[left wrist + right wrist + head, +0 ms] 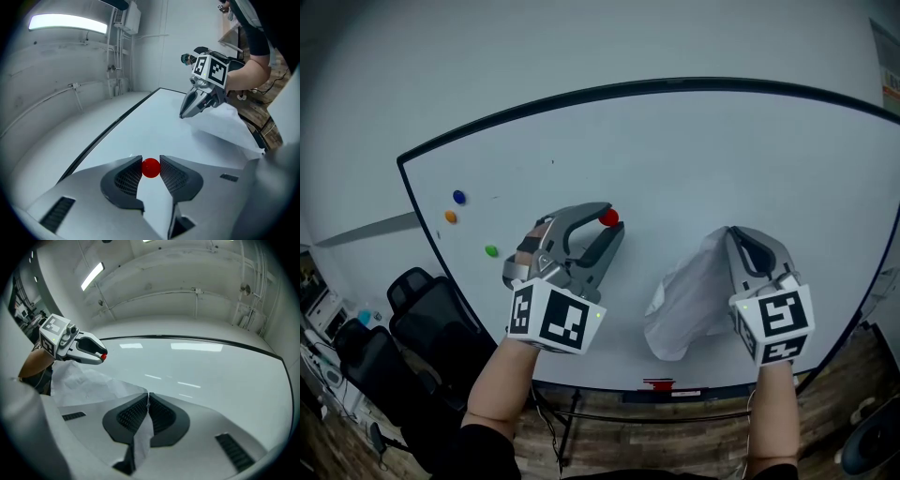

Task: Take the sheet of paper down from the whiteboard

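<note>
The right gripper (148,397) was pinched shut on an edge of the sheet of paper (689,300), so it hung crumpled against the whiteboard (722,159) instead of falling, while the left gripper (609,228) clamped 1 red magnet (150,168), probably its former pin.

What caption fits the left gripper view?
Left hand-held gripper grips a red magnet; right hand-held gripper holds the paper sheet.

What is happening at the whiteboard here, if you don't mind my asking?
A person works at the whiteboard with tongs in each hand. The left tongs grip a red magnet. The right tongs are pinched shut on the crumpled sheet of paper, which droops below them. A blue magnet, an orange magnet and a green magnet sit at the board's left.
</note>
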`<state>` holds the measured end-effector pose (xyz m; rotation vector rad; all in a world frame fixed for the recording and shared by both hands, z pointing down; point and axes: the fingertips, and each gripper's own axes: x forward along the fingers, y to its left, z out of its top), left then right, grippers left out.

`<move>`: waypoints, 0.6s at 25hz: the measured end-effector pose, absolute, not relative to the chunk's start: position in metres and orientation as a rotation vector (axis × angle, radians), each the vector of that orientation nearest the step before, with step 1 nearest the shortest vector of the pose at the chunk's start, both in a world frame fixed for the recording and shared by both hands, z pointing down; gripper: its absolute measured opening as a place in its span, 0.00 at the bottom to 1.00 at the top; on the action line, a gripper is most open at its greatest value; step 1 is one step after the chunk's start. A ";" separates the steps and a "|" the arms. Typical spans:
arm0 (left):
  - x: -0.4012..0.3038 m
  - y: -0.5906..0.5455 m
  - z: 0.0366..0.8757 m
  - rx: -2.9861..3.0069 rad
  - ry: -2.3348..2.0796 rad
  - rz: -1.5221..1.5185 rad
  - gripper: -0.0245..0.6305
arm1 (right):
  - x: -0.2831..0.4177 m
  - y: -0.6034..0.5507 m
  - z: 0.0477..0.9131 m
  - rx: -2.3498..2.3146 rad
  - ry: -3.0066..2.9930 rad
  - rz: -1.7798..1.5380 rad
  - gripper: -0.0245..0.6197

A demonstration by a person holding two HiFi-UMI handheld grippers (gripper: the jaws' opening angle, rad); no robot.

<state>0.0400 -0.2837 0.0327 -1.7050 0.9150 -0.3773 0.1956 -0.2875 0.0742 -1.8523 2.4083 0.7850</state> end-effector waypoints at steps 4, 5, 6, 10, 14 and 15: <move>0.038 -0.291 0.040 -1.715 0.912 -0.403 0.23 | 0.196 -0.279 0.069 -1.851 2.387 0.807 0.08; 0.038 -0.293 0.042 -1.718 0.910 -0.409 0.23 | 0.196 -0.277 0.068 -1.852 2.383 0.815 0.08; 0.038 -0.294 0.043 -1.721 0.909 -0.412 0.23 | 0.195 -0.275 0.066 -1.850 2.379 0.821 0.08; 0.036 -0.296 0.042 -1.724 0.912 -0.414 0.23 | 0.192 -0.272 0.062 -1.849 2.376 0.843 0.08; 0.034 -0.295 0.042 -1.719 0.910 -0.417 0.23 | 0.190 -0.270 0.060 -1.835 2.380 0.833 0.08; 0.033 -0.294 0.041 -1.719 0.910 -0.416 0.23 | 0.189 -0.269 0.060 -1.832 2.380 0.829 0.08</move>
